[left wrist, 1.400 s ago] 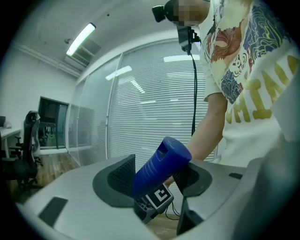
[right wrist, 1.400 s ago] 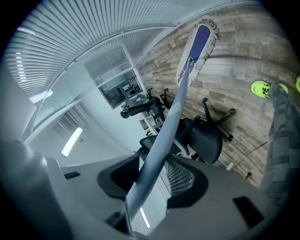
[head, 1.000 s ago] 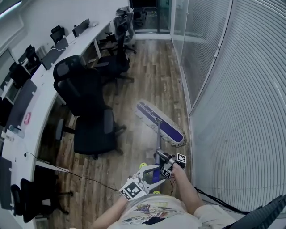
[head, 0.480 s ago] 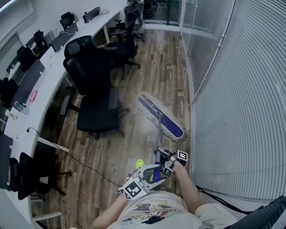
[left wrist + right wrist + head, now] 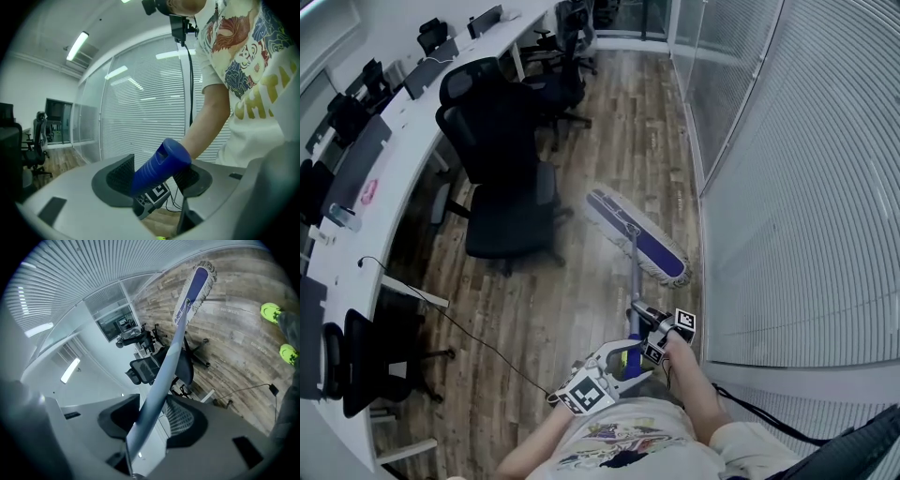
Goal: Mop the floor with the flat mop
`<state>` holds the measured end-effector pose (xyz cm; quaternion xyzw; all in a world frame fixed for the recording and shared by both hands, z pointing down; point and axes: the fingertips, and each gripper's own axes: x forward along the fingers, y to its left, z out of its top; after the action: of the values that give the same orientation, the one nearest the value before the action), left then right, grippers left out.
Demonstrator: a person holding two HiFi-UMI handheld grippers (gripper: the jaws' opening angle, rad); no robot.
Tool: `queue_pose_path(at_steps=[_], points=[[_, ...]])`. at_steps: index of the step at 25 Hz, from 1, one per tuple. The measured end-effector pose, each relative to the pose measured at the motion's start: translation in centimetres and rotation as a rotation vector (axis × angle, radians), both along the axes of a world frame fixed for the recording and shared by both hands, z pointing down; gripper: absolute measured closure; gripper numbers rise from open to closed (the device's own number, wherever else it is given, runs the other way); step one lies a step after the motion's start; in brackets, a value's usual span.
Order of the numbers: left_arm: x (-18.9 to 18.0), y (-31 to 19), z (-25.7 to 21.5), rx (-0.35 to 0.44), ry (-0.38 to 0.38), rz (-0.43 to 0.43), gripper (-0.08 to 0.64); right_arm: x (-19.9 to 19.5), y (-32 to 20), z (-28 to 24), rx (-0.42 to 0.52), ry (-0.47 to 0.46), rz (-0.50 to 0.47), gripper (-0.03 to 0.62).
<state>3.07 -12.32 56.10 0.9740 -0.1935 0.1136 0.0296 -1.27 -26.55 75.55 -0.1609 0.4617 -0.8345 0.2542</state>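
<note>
The flat mop head (image 5: pixel 636 236), purple with a white fringe, lies on the wood floor close to the blinds wall. Its grey pole (image 5: pixel 633 281) runs back toward me. My right gripper (image 5: pixel 651 323) is shut on the pole (image 5: pixel 161 376), which crosses between its pads in the right gripper view, with the mop head (image 5: pixel 194 289) far up the frame. My left gripper (image 5: pixel 619 362) is shut on the blue handle grip (image 5: pixel 157 166) at the pole's near end, seen between its jaws in the left gripper view.
Black office chairs (image 5: pixel 502 183) stand left of the mop beside a long white desk (image 5: pixel 389 150) with monitors. A black cable (image 5: pixel 459 328) trails over the floor at the left. Blinds and glass panels (image 5: pixel 787 187) line the right side. A person's green shoes (image 5: pixel 276 315) show nearby.
I have walked forward along the aisle with the mop. The chairs have slid nearer in the head view. The mop head stays ahead beside the blinds, and both grips are unchanged.
</note>
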Motion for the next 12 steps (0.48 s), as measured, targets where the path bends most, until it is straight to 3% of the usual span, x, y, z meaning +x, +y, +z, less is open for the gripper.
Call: queue_pose_path(at_steps=[12], points=[[-4.4, 12.7, 0.2, -0.015, -0.002, 0.093, 0.327, -3.7, 12.3, 0.4, -0.002, -0.005, 0.102, 0.428]])
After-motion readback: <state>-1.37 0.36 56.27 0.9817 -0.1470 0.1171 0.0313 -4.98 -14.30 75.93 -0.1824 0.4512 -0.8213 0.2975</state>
